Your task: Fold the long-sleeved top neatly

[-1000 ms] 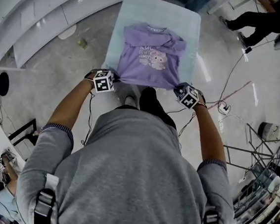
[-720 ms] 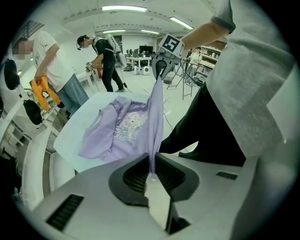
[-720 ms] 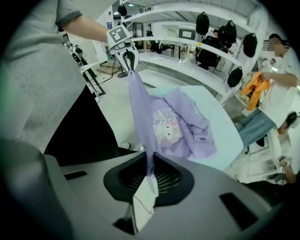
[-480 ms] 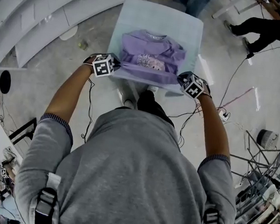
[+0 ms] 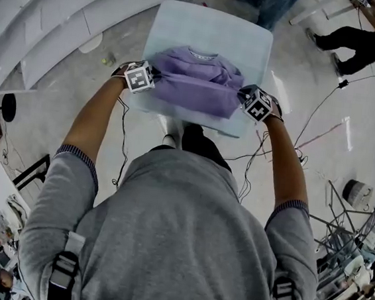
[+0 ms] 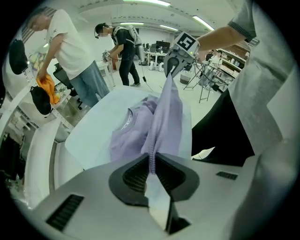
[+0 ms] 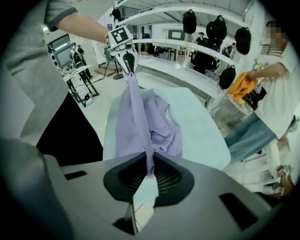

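head view, top on pale table, floor

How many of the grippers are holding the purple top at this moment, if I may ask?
2. The left gripper pinches the ribbed hem of the purple top at the left corner; the right gripper pinches it at the right corner, both above the pale table.

Purple top doubled over on pale counter, left tongs and right tongs pinching its near corners
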Available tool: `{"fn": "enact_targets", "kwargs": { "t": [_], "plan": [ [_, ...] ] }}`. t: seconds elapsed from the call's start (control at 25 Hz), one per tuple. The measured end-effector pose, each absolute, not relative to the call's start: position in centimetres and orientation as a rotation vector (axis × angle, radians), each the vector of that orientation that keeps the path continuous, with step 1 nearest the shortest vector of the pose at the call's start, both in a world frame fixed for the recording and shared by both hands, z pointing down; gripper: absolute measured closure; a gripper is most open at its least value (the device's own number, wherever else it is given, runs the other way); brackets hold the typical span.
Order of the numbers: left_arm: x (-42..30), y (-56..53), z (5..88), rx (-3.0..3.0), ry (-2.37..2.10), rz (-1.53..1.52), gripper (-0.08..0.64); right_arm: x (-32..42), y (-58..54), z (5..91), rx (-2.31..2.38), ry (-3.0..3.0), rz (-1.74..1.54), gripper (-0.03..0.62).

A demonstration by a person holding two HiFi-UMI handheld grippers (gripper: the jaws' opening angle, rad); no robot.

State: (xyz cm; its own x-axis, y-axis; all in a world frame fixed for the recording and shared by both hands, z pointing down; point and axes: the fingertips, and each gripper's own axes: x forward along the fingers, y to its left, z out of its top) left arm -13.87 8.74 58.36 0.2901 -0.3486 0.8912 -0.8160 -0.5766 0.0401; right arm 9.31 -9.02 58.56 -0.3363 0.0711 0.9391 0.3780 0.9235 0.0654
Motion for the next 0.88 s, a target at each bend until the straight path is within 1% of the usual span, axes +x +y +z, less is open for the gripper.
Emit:
{"fn": "enact_targets", "kwargs": {
  "t": [0.44, 0.88],
  "plan": [
    [-18.8, 2.1, 62.6, 1.912, -1.172, 1.201, 0.505, 4.6, -16.0, 62.9, -0.299, -1.886, -0.302, 0.545],
    [-21.7, -1.9, 67.6, 1.731, -1.3, 1.09, 0.5, 1.4, -19.4, 67.7, -0.262, -1.84, -0.238, 0.534]
  ]
}}
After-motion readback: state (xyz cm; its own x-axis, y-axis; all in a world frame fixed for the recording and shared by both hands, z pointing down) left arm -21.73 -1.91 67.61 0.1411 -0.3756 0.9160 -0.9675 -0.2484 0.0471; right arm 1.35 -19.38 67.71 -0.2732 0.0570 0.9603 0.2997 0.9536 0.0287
